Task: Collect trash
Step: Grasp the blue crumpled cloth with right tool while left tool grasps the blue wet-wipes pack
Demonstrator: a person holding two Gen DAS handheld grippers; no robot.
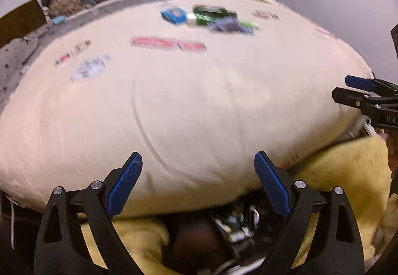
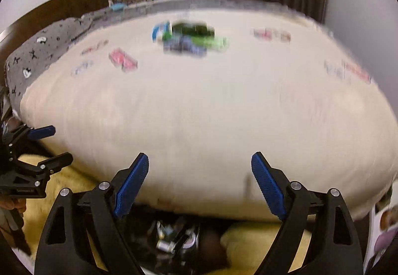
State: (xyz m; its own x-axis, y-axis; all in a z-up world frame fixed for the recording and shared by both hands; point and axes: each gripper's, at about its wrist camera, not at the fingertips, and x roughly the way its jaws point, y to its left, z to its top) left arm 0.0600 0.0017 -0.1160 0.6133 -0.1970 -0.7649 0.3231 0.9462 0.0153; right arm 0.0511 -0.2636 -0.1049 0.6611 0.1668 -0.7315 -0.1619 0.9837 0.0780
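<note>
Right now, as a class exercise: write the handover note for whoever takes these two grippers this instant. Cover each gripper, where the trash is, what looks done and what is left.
Left gripper: open, nothing between its pads.
Right gripper: open, also empty.
Both point at the cream bed cover.
Trash: a green and blue heap of wrappers lies far back on the cover. Pink wrappers and a pale packet lie nearer, towards the left. More pink scraps lie at the right edge. All are blurred.
Done: cannot tell; a dark container below the bed's edge holds something shiny.
Left: every piece on the cover.
</note>
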